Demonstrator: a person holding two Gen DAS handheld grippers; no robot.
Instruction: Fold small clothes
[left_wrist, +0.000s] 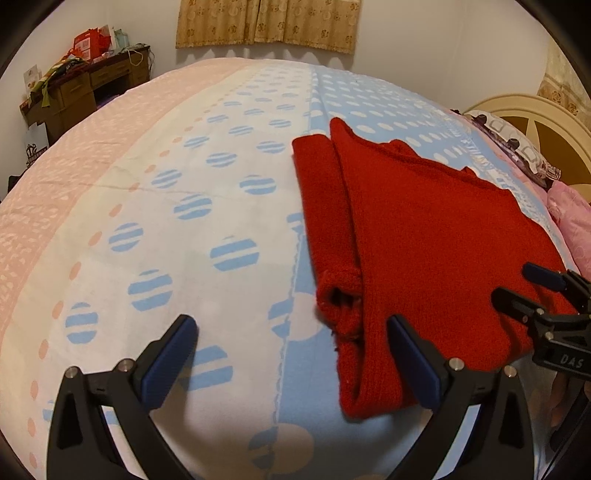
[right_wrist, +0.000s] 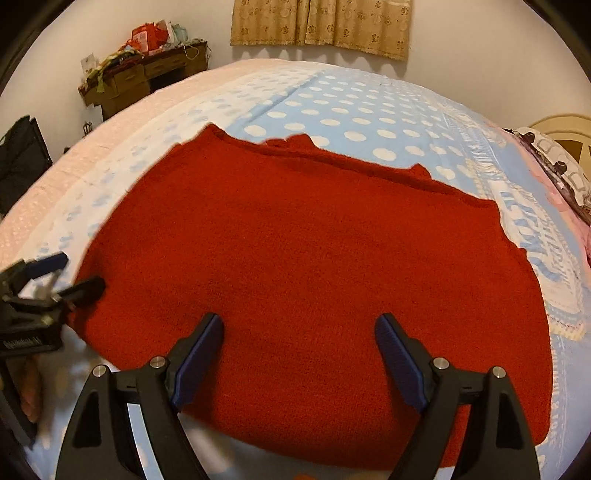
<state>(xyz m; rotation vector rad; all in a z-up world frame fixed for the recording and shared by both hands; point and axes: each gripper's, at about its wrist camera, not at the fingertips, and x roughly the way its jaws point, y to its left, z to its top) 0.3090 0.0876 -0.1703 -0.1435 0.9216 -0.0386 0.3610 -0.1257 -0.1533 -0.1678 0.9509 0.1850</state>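
Observation:
A red knitted sweater (left_wrist: 424, 229) lies flat on the bed, its left sleeve (left_wrist: 325, 206) folded alongside the body with the cuff toward me. My left gripper (left_wrist: 291, 332) is open just above the bed at the sweater's near-left corner, its right finger over the hem. In the right wrist view the sweater (right_wrist: 314, 251) fills the middle. My right gripper (right_wrist: 299, 332) is open and hovers over the sweater's near edge. The right gripper also shows in the left wrist view (left_wrist: 524, 284), and the left gripper shows in the right wrist view (right_wrist: 70, 273) at the sweater's left edge.
The bed has a blue, white and pink dotted cover (left_wrist: 192, 229). Pillows (left_wrist: 517, 147) and a cream headboard (left_wrist: 546, 122) are at the right. A cluttered wooden desk (left_wrist: 85, 81) stands at the far left wall. A curtain (left_wrist: 269, 22) hangs behind.

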